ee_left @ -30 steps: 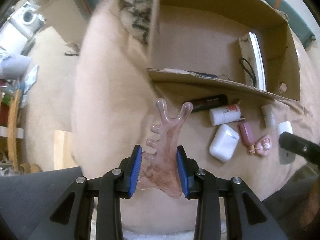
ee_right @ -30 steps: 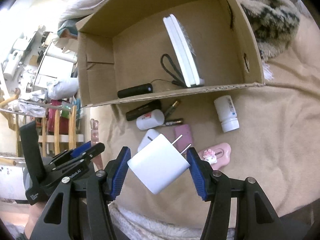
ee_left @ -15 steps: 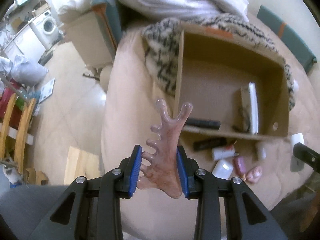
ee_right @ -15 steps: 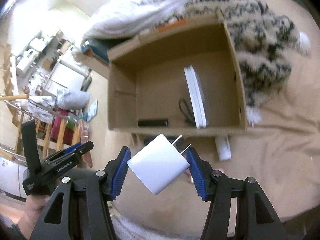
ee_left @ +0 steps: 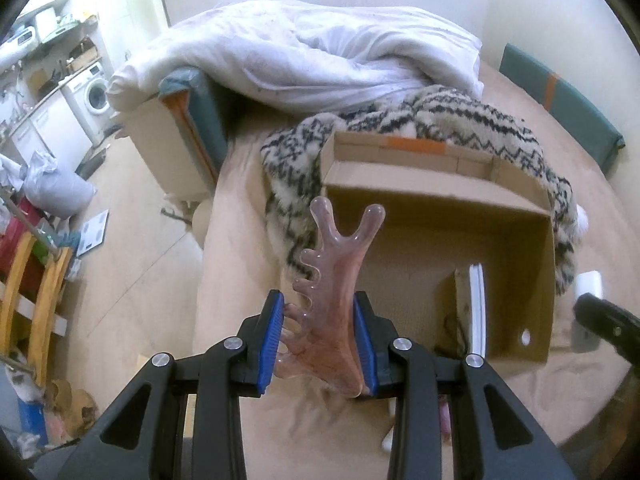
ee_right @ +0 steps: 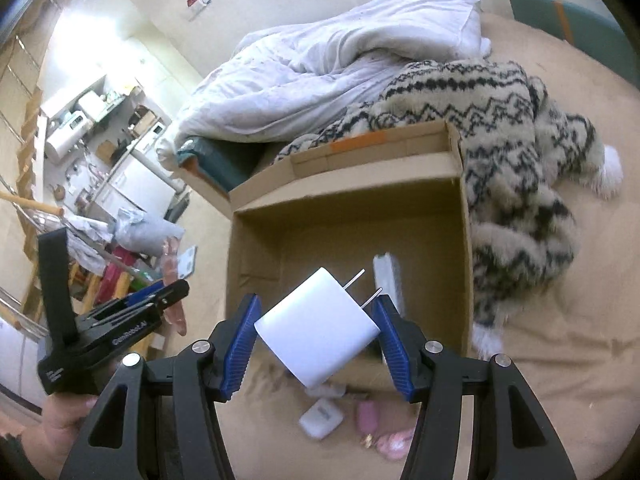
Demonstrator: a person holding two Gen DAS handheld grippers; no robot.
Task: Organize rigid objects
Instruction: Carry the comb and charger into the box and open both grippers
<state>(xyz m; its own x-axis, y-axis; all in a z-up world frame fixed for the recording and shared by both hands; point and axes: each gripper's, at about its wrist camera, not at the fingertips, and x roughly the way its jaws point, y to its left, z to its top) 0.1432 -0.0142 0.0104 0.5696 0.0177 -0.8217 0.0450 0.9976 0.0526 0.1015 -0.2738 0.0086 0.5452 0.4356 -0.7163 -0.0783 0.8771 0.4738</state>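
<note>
My left gripper (ee_left: 319,338) is shut on a pink translucent scraping tool (ee_left: 332,304) with a forked tip and comb teeth, held in the air near the front left of an open cardboard box (ee_left: 516,216). My right gripper (ee_right: 316,346) is shut on a white plug charger (ee_right: 316,328), prongs up and to the right, in front of the same cardboard box (ee_right: 256,216). A white flat case (ee_left: 477,300) stands inside the box. The left gripper (ee_right: 160,304) with the pink tool shows at the left of the right wrist view.
A white earbud case (ee_right: 320,422), a pink item (ee_right: 369,416) and a pink figure (ee_right: 394,444) lie on the beige bedspread (ee_right: 560,360) before the box. A patterned fleece blanket (ee_right: 520,184) and a white duvet (ee_left: 312,56) lie behind. Floor and furniture lie to the left.
Both grippers have risen and tilted up with their loads held. The box has dropped lower in both views, the small items slid under the grippers, and the duvet and wall came into sight.
</note>
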